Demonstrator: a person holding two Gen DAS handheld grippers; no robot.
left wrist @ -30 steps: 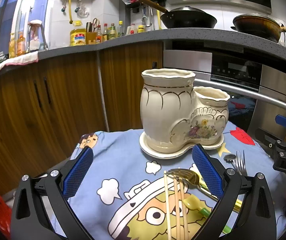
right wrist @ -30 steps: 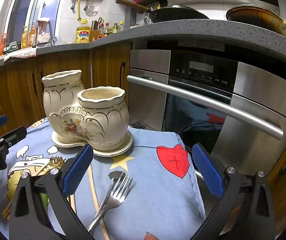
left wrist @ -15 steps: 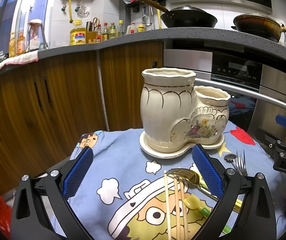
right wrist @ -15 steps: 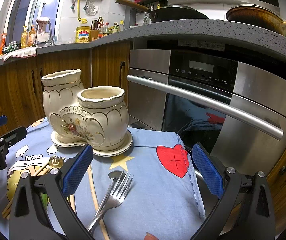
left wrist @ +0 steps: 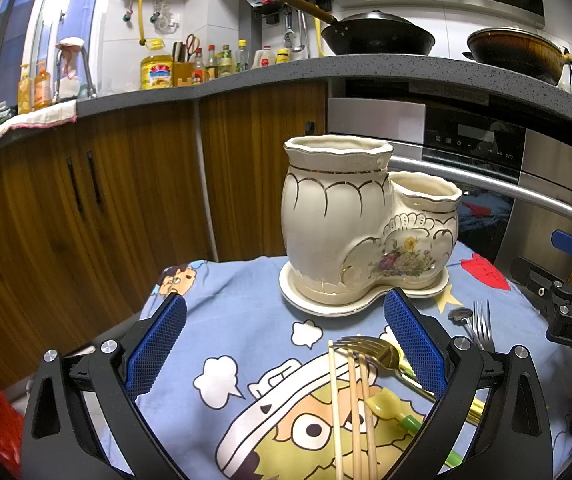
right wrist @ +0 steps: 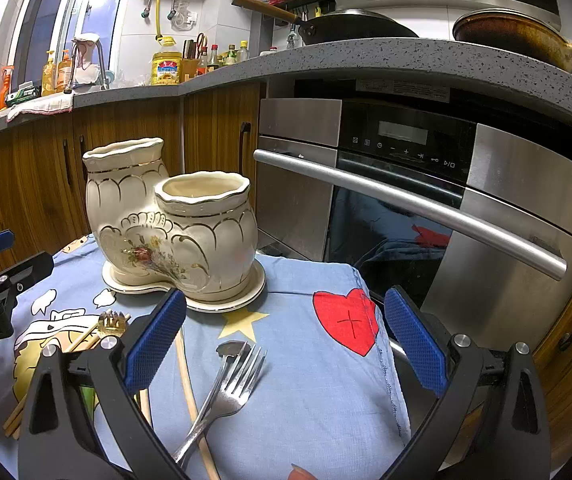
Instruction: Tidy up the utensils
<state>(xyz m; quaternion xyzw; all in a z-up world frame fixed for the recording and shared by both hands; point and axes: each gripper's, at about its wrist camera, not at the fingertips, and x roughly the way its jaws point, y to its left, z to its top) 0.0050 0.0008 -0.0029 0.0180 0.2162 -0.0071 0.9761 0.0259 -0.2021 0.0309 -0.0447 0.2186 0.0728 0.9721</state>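
Note:
A cream ceramic two-pot utensil holder point(left wrist: 350, 232) point(right wrist: 174, 224) stands on its saucer at the far side of the blue cartoon cloth. Wooden chopsticks point(left wrist: 352, 404), a gold fork point(left wrist: 370, 350) and a yellow-green plastic spoon point(left wrist: 390, 406) lie between the fingers of my left gripper point(left wrist: 284, 340), which is open and holds nothing. A silver fork point(right wrist: 230, 388) and a spoon point(right wrist: 228, 350) beneath it lie between the fingers of my right gripper point(right wrist: 284, 340), also open and empty. A single wooden chopstick point(right wrist: 188, 384) lies beside the silver fork.
The cloth point(right wrist: 318, 380) covers a small table in front of a steel oven point(right wrist: 426, 200) with a long handle. Wooden cabinets point(left wrist: 86, 208) stand behind to the left. The cloth's right edge point(right wrist: 382, 360) drops off near the oven. A fingertip point(right wrist: 300, 472) shows at the bottom.

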